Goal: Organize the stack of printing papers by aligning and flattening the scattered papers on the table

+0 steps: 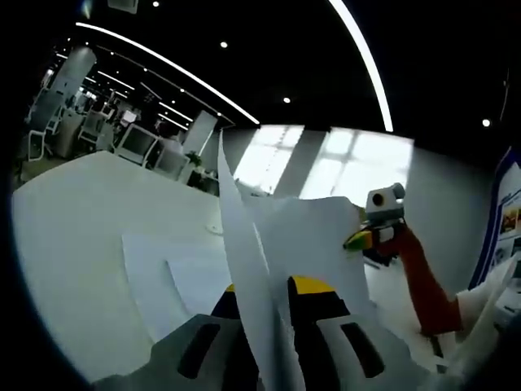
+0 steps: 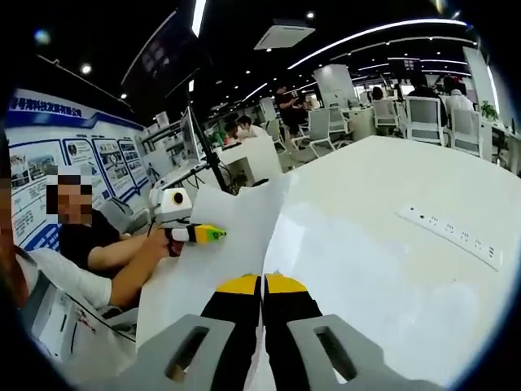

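Two handheld grippers working on white papers [image 1: 313, 236] above a white table [image 1: 73, 228]. Left gripper [image 1: 273, 314] closed on the lower edge of the sheets, held upright and fanned, one edge curling tall. Right gripper [image 2: 262, 305] closed on the paper [image 2: 236, 236], yellow-tipped jaws pressed together. More loose sheets [image 1: 175, 285] lying flat on the table below. White power strip [image 2: 452, 234] well apart, near the table's far side

Paper sheet [image 1: 252, 269] hides left gripper [image 1: 273, 297] jaws' tips; table [image 2: 391, 269] cut off by edge.
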Action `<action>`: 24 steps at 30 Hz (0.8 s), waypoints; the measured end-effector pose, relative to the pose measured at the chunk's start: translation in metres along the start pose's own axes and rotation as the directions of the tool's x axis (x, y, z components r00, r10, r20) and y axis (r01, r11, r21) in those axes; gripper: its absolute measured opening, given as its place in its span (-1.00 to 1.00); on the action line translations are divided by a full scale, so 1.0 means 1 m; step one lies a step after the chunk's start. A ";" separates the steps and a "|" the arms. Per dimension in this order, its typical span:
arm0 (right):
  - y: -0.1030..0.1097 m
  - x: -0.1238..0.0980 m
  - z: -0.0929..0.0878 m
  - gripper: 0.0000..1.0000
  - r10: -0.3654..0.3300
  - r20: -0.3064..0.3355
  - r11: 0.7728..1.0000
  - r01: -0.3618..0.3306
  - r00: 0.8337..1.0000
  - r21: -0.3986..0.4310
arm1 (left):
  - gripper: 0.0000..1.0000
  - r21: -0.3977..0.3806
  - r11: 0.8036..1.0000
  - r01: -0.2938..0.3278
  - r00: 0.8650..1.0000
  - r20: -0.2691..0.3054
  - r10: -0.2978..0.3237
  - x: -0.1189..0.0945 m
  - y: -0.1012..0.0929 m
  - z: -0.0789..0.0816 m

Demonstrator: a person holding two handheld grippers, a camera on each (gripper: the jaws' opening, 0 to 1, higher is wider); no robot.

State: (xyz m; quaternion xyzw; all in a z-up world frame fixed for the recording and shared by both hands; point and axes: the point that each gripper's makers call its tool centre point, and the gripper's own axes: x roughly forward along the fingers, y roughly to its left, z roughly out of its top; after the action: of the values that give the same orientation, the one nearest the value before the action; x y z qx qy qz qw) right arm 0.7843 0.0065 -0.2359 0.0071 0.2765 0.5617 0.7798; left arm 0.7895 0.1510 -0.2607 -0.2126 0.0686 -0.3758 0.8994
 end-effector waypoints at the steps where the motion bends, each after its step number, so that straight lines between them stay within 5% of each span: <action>1: 0.000 0.001 0.000 -1.00 0.000 0.002 1.000 0.000 1.000 0.003 | -0.74 -0.001 1.000 0.000 1.000 0.000 0.000 0.000 0.000 0.000; 24: -0.002 0.023 -0.004 -1.00 -0.020 -0.018 0.999 0.020 1.000 0.033 | -0.71 -0.007 1.000 0.002 1.000 0.004 -0.002 0.001 0.002 0.002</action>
State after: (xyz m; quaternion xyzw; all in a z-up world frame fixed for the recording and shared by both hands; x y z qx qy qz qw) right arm 0.7895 0.0246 -0.2492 0.0123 0.2928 0.5491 0.7827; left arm 0.7922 0.1524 -0.2602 -0.2164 0.0682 -0.3759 0.8984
